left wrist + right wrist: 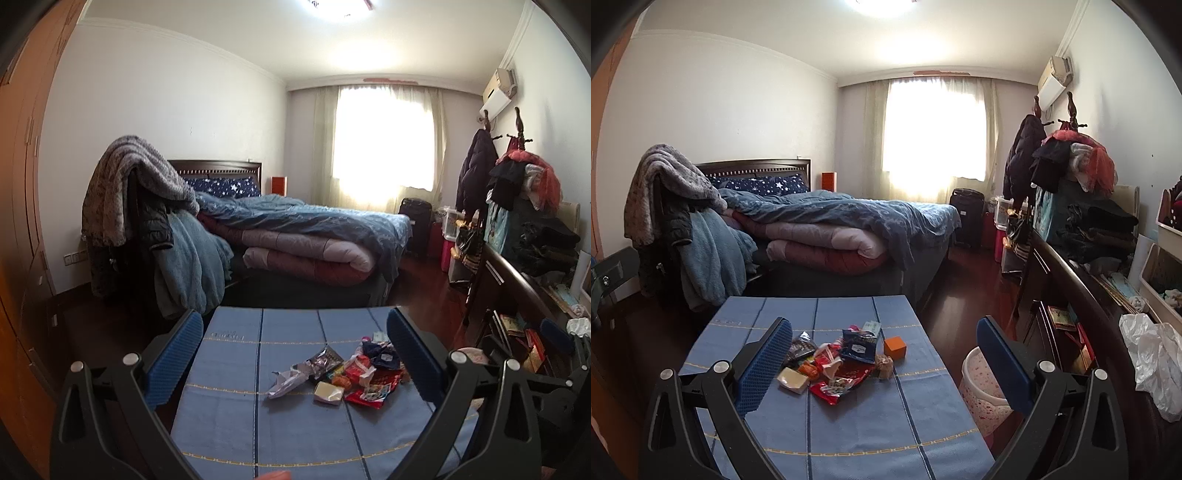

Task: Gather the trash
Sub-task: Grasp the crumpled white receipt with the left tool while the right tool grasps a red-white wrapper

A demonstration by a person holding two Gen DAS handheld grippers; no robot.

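Left claw point(295, 354) spread wide, blue pads empty, touching nothing, hovering above worktop point(229, 406). Trash pile point(343, 373) sits centre-right of frame, between its fingers in view: crumpled foil wrapper, red packets, pale yellow block. Right claw point(884, 363) equally wide, gripping nothing. Same trash pile point(834, 365) centre-left, orange cube point(895, 347) just beside it. Speckled waste bin point(982, 391) lower right, on floor beside worktop.
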